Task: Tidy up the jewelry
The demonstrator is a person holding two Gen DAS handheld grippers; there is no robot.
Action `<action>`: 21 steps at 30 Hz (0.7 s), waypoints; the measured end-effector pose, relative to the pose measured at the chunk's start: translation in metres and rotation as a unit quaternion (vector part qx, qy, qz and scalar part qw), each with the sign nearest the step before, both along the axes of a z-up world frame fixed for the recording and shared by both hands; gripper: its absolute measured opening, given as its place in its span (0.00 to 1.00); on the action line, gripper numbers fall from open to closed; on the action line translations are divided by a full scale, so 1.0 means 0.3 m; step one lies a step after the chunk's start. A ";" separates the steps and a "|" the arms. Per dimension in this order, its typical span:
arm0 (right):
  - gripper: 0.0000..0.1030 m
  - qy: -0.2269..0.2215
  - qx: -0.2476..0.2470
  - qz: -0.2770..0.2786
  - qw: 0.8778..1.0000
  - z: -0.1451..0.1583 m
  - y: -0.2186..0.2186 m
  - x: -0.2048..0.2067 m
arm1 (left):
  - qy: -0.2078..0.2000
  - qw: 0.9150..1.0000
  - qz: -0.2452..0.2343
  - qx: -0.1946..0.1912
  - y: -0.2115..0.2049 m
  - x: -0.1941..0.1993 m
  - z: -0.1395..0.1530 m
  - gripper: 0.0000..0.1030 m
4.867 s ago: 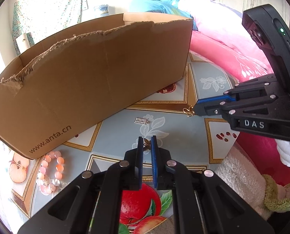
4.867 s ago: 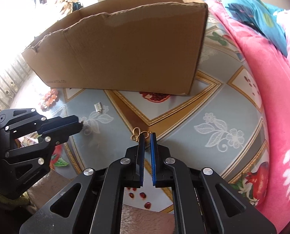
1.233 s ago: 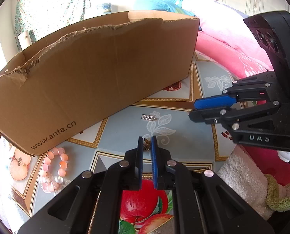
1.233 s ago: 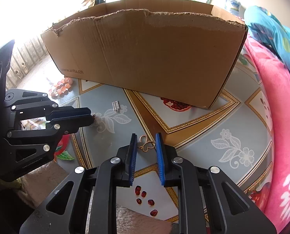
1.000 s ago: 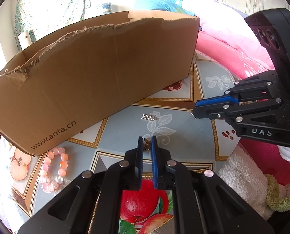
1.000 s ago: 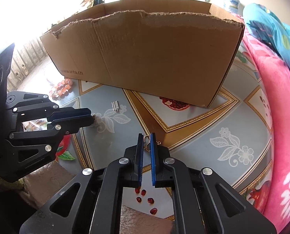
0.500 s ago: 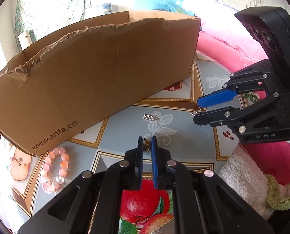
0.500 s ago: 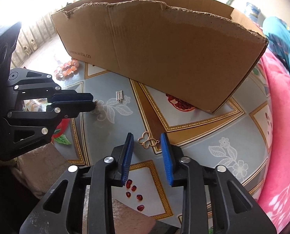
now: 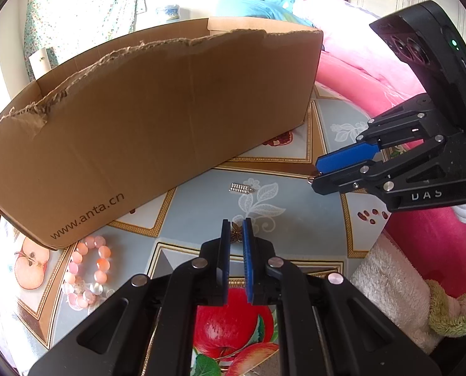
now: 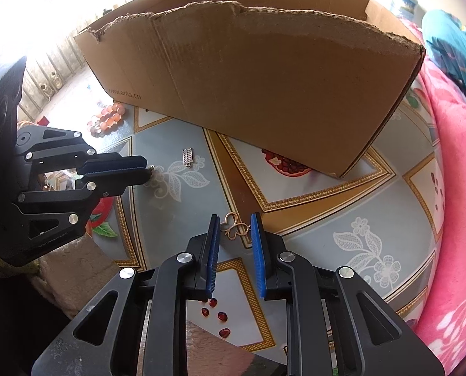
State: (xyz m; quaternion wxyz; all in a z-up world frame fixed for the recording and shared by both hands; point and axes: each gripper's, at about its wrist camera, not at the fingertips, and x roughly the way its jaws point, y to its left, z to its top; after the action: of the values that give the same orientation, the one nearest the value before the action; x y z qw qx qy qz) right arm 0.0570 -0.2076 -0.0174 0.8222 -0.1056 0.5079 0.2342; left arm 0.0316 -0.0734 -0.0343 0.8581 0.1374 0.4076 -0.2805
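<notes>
**Right jaws closing around the clover charm**

The right gripper (image 10: pixel 235 230) straddles a gold wire clover-shaped charm (image 10: pixel 235 226) lying on the patterned surface (image 10: pixel 311 213); its jaws are closing, pads not yet touching it. The left gripper (image 9: pixel 235 230) pinches a small bronze flower-shaped piece (image 9: pixel 235 235), probably awaiting the brown cardboard box (image 9: pixel 170 119) beyond.

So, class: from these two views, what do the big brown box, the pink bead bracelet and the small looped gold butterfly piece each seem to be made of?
Big brown box: corrugated cardboard, matte, with a ragged torn top edge.
Pink bead bracelet: round glossy beads, some translucent, so glass or stone, perhaps plastic.
Small looped gold butterfly piece: thin bent wire with a warm metallic shine, probably gold-toned metal.
</notes>
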 end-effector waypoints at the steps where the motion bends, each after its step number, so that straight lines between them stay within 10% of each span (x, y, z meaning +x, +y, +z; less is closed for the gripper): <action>1: 0.17 0.005 0.009 -0.003 1.000 0.001 -0.010 0.007 | 0.000 1.000 0.000 0.000 0.000 0.001 0.000 0.07; 13: 0.17 0.099 0.190 -0.074 0.974 -0.025 -0.186 0.070 | -0.004 1.000 0.001 -0.002 0.009 -0.001 0.010 0.07; 21: 0.17 0.060 0.225 -0.077 0.970 0.092 -0.210 0.006 | -0.016 1.000 0.002 -0.025 0.029 -0.023 0.082 0.07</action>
State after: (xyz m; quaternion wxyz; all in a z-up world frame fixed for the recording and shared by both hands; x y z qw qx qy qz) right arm 0.0588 -0.2707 0.0102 0.8086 0.1354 0.4970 0.2844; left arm 0.0247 -0.0648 -0.0098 0.8682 0.1196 0.3869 -0.2868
